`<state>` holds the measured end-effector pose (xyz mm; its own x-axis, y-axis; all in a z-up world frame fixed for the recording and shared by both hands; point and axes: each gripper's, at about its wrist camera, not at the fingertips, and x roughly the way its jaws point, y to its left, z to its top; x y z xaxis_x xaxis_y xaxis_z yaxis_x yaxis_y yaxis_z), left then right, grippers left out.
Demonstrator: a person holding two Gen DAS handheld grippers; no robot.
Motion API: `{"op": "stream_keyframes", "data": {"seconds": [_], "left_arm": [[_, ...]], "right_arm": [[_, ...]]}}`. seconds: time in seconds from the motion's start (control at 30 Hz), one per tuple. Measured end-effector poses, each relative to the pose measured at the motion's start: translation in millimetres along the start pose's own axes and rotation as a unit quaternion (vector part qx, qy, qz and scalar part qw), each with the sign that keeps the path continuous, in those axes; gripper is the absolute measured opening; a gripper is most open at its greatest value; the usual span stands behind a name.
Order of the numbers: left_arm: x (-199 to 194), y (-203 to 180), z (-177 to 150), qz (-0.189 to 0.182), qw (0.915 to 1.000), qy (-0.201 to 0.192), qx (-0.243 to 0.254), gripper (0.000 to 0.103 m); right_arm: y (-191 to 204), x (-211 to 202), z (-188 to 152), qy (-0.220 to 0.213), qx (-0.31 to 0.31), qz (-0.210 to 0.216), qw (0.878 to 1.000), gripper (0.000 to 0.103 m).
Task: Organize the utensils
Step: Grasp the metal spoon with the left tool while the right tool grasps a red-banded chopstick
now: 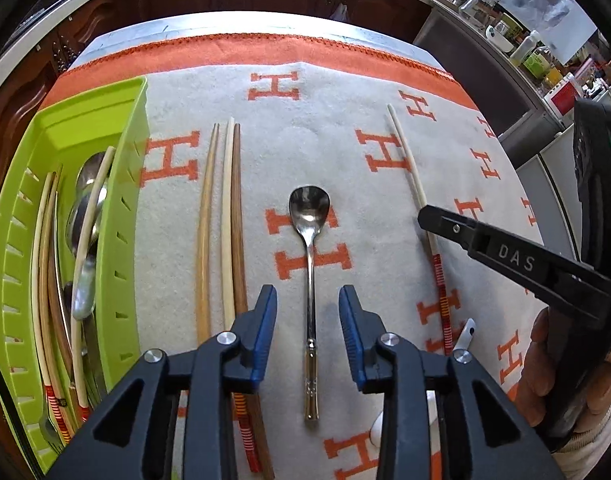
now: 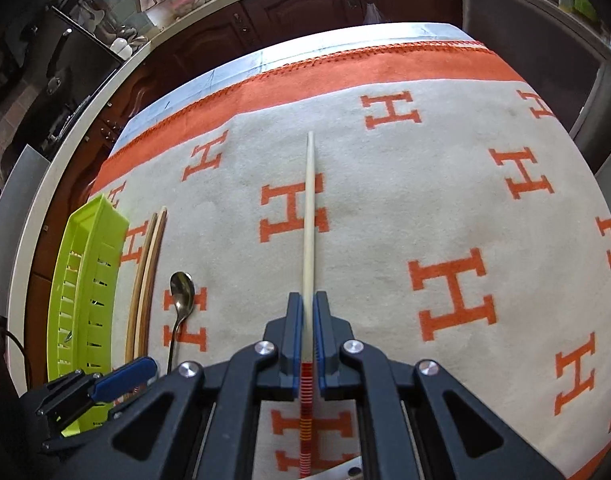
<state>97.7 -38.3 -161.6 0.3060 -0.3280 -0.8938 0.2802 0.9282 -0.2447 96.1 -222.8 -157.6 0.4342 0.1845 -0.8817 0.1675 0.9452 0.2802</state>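
A steel spoon (image 1: 310, 280) lies on the cloth, bowl pointing away, its handle between the blue pads of my left gripper (image 1: 307, 308). That gripper is open and its pads stand clear of the handle. Left of the spoon lie three chopsticks (image 1: 229, 220) side by side. The green tray (image 1: 133, 160) at the far left holds several chopsticks and spoons. My right gripper (image 2: 308, 304) is shut on a cream chopstick (image 2: 308, 208) with a red-striped end. In the left wrist view that gripper (image 1: 427, 218) pinches the same chopstick (image 1: 405, 152) to the right of the spoon.
A beige cloth with orange H letters (image 2: 445, 200) covers the table up to its orange border at the far edge. A hand (image 1: 553, 364) holds the right gripper's handle. A small white object (image 1: 467, 332) lies near the striped end. Kitchen counters with bottles stand beyond.
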Motion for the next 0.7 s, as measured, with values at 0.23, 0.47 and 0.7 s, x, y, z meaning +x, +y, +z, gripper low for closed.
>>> {"op": "stream_keyframes", "data": {"seconds": [0.23,0.47,0.7], "left_arm": [[16,0,25,0.014,0.9999,-0.006,0.007,0.030],[26,-7,34,0.040,0.9979,-0.028,0.043,0.029],[31,-21,34,0.067,0.9928,-0.049,0.086,0.029]], "right_arm": [[-5,1,-2,0.000,0.008,0.023,1.000,0.005],[-7,2,-4,0.000,0.006,0.033,0.999,0.005],[-8,2,-7,-0.004,0.002,0.037,0.999,0.005]]}}
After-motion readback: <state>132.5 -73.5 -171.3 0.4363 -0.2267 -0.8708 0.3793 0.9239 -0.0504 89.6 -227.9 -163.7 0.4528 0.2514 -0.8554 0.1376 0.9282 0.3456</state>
